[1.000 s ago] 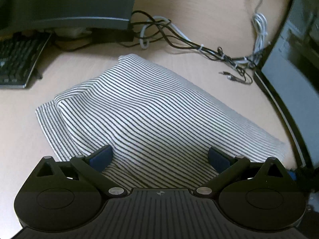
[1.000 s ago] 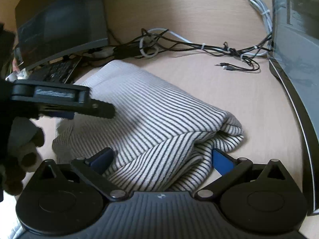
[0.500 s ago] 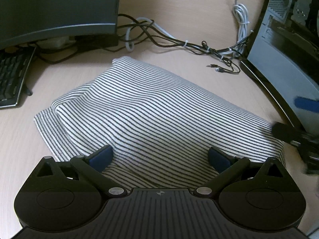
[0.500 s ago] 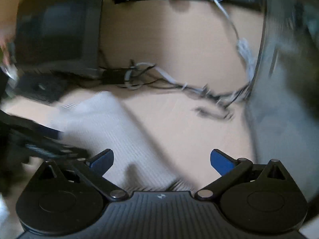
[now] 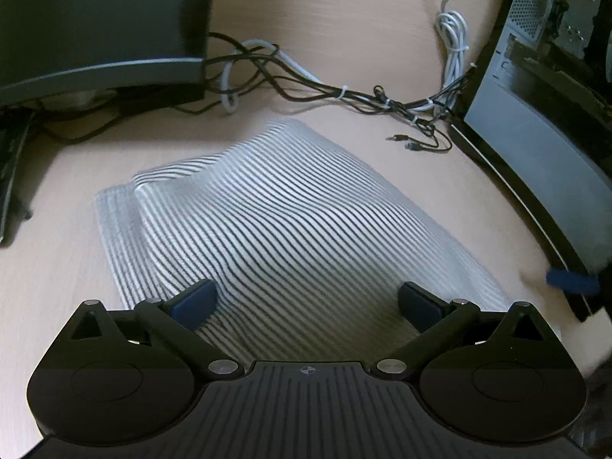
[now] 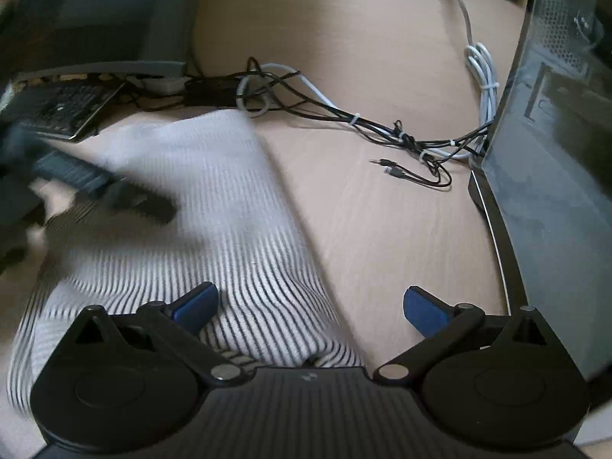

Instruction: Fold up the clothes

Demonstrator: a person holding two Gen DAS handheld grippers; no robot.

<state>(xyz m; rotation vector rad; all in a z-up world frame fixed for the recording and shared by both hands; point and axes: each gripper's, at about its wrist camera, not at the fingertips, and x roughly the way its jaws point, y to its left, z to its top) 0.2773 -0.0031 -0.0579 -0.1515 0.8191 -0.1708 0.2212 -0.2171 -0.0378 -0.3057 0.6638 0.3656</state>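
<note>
A folded white garment with thin black stripes (image 5: 290, 222) lies on the light wooden desk; it also shows in the right wrist view (image 6: 214, 222). My left gripper (image 5: 308, 304) is open and empty, hovering over the garment's near edge. My right gripper (image 6: 310, 306) is open and empty, over the garment's right edge and the bare desk. The left gripper shows blurred in the right wrist view (image 6: 114, 187) over the garment's left part. A blue fingertip of the right gripper (image 5: 572, 281) shows at the right in the left wrist view.
A dark monitor (image 5: 95, 26) and a keyboard (image 6: 61, 107) stand at the back left. A bundle of black and white cables (image 5: 344, 95) runs across the back. A computer case (image 5: 543, 88) stands on the right.
My right gripper swung up and away from the garment, then came back over its right edge. My left gripper drew back slightly. Both stayed open.
</note>
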